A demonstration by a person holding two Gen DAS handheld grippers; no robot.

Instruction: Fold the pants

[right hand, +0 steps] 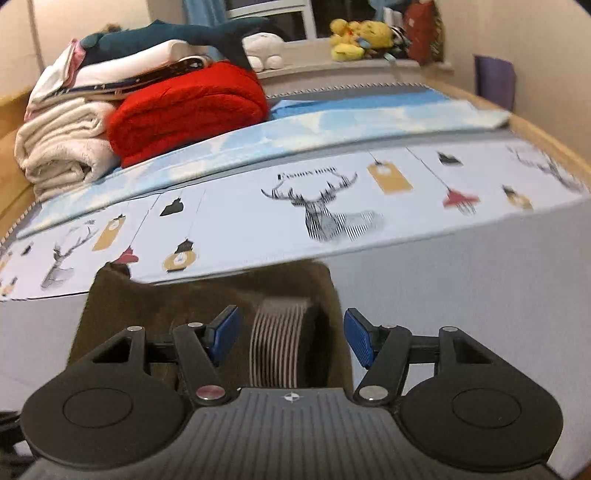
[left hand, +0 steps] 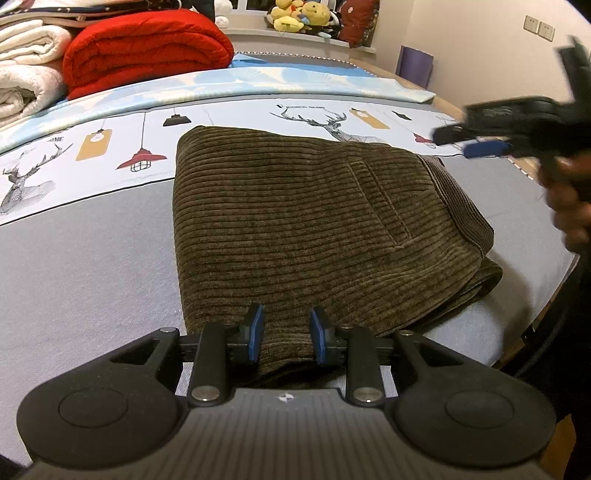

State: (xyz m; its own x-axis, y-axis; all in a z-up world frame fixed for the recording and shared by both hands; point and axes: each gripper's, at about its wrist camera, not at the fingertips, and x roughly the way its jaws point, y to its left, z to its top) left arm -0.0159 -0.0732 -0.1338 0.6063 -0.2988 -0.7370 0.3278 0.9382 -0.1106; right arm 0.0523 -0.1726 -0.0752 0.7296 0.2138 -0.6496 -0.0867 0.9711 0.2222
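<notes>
On the near grey part of the bed (left hand: pixel 92 266), one pair of olive corduroy pants (left hand: pixel 295 229), lying already doubled into a thick, roughly square bundle, pocket face up, waistband edge to the right, stacked layers showing at the near right corner. Folding judged nearly finished: no leg trailing loose, at most one more fold or some squaring of the edges left, though the underside hidden. Left claw (left hand: pixel 286 334) narrowly parted at the near edge of the bundle, a ridge of fabric between the blue pads; pads seemingly pressing the cloth, so read as a pinch on the pants, not quite certain. Right claw (right hand: pixel 291 338) standing wide open, gripping nothing, hovering over the bundle's right end with the striped waistband lining (right hand: pixel 277 339) visible between its fingers but untouched; from the left wrist view, blurred and raised at the far right of the bundle, a hand (left hand: pixel 569 206) behind it. Counted: one pair of pants, two claws, one red quilt (left hand: pixel 147 51) at the far left, at least two pale rolled blankets (right hand: pixel 62 151) beside it, one plush shark (right hand: pixel 192 35) on top of the stack, a huddle of yellow plush toys (left hand: pixel 299 14) on the far sill, number unclear.
</notes>
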